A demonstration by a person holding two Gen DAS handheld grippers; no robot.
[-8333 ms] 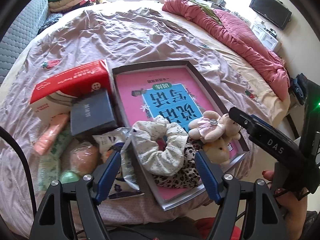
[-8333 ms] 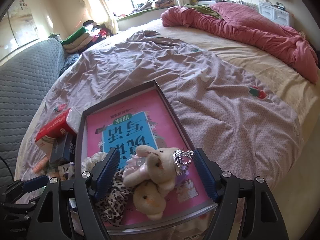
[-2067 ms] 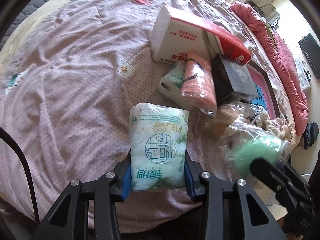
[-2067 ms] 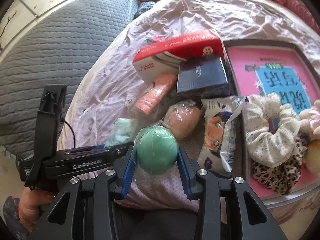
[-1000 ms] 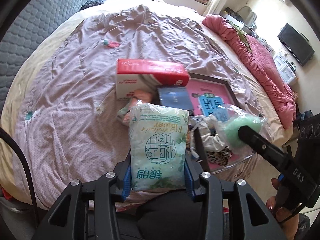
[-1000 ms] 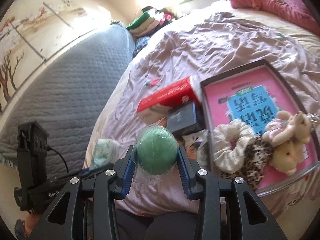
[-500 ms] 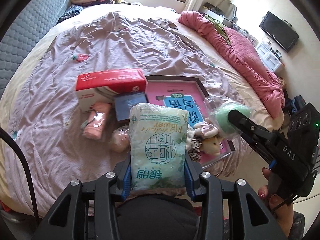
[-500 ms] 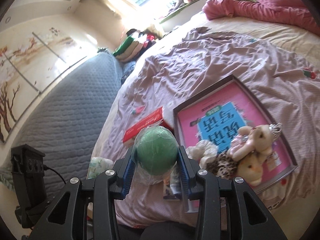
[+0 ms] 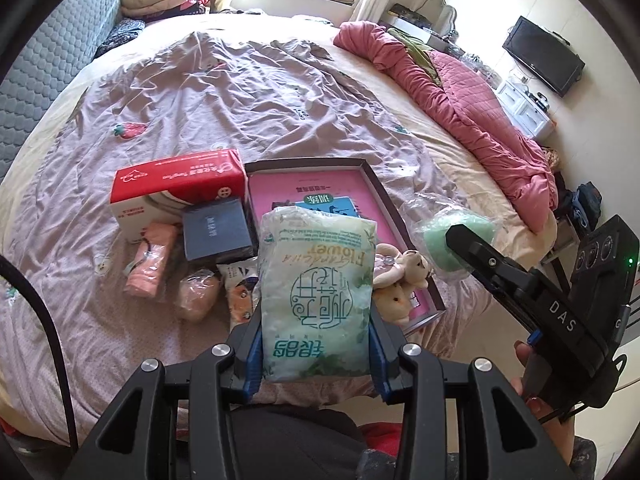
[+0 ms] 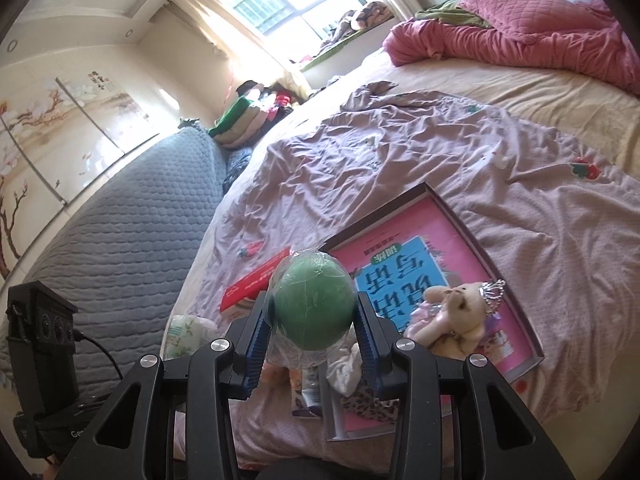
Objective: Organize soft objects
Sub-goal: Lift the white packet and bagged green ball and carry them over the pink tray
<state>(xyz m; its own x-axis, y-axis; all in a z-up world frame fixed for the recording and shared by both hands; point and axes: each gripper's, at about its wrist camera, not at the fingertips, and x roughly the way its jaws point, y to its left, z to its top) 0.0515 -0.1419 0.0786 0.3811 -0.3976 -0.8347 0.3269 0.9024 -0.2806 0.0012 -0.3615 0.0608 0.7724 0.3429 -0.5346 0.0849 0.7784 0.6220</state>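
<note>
Both loads have been lifted off the bed and swung toward the tray point(image 9: 416, 236): the tissue pack point(image 9: 316, 300) is clamped by the left gripper point(image 9: 316, 354), the green ball point(image 10: 314, 306) by the right gripper point(image 10: 312, 354); placement there seems next.

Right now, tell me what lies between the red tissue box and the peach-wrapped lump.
In the left wrist view, a dark blue box sits between the red tissue box and the peach-wrapped lump.

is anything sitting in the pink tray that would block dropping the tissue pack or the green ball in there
Partly. The cream plush bears, a white scrunchie and a leopard scrunchie crowd the near end of the dark-rimmed pink tray. Its far half shows bare, so the wrapped green ball and pale green tissue pack could go there.
</note>
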